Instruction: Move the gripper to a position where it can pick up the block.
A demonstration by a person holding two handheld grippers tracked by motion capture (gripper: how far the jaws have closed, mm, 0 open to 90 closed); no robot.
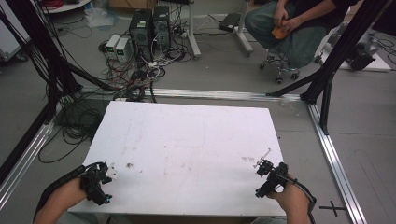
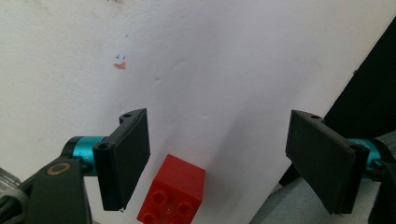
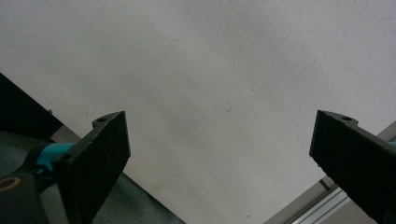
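A small red studded brick [image 2: 173, 193] lies on the white table [image 2: 224, 56] in the left gripper view. It sits low between the jaws, close to the left one and touched by neither. My left gripper [image 2: 218, 116] is open; from above it [image 1: 100, 182] hovers at the table's near left corner. My right gripper [image 3: 222, 119] is also open, with bare white table [image 3: 210, 60] between its jaws. In the high view the right gripper [image 1: 270, 179] is at the near right corner of the table [image 1: 187, 140].
Small orange and blue marks [image 2: 120, 63] stain the table ahead of the left gripper. Beyond the far edge are floor cables, computer towers [image 1: 149, 28] and a seated person [image 1: 299, 28]. Aluminium rails [image 1: 334, 158] and black frame posts border the table.
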